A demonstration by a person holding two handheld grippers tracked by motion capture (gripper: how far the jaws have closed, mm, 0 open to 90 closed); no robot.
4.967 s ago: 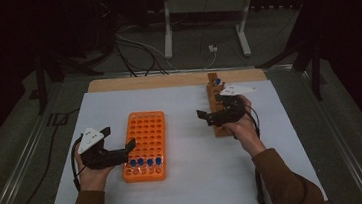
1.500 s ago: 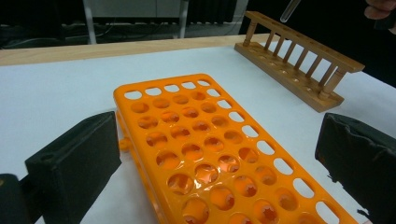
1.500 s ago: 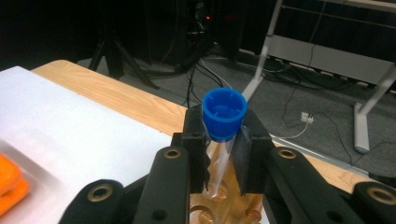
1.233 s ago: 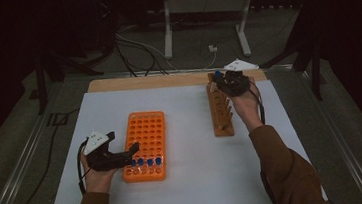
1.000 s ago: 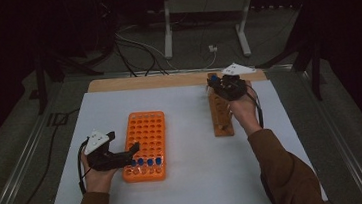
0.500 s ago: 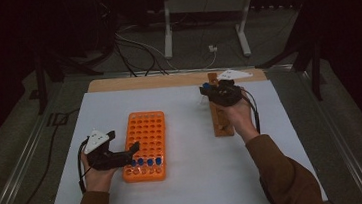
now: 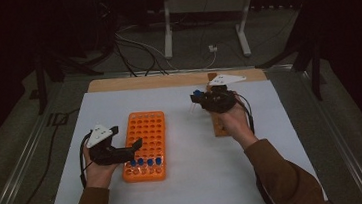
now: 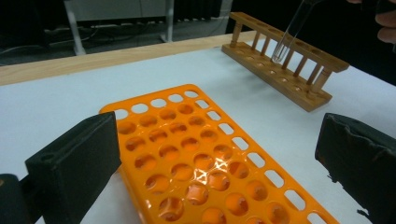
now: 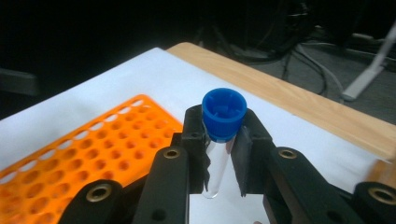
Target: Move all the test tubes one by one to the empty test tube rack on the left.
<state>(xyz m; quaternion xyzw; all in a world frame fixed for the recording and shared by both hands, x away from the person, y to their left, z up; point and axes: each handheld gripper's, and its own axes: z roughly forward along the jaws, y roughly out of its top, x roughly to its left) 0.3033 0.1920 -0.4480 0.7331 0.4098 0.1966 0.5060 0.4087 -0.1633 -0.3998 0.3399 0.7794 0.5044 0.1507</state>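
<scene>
A person's right gripper (image 7: 200, 100) is shut on a clear test tube (image 9: 216, 175) with a blue cap (image 9: 224, 112), just under the cap. It holds the tube above the white mat, left of the wooden tube rack (image 7: 218, 124). The tube (image 8: 289, 32) hangs over that rack's (image 8: 285, 70) far end in the left gripper view. The orange rack (image 7: 147, 133) lies at centre-left, with several blue-capped tubes (image 7: 144, 162) in its near row. The left gripper (image 7: 126, 150) is open at the rack's left edge, its jaws wide apart on either side of the rack's corner (image 8: 196, 158).
A white mat (image 7: 192, 191) covers the table, with a bare wooden strip (image 7: 147, 81) along the far edge. Behind the table stand a metal stand's legs (image 7: 168, 33) and loose cables (image 7: 133, 46) on the floor. Metal rails (image 7: 24, 162) run along both sides.
The right gripper has carried the blue-capped tube leftward from the far end of the wooden rack, out over the mat. The left gripper has stayed at the orange rack.
</scene>
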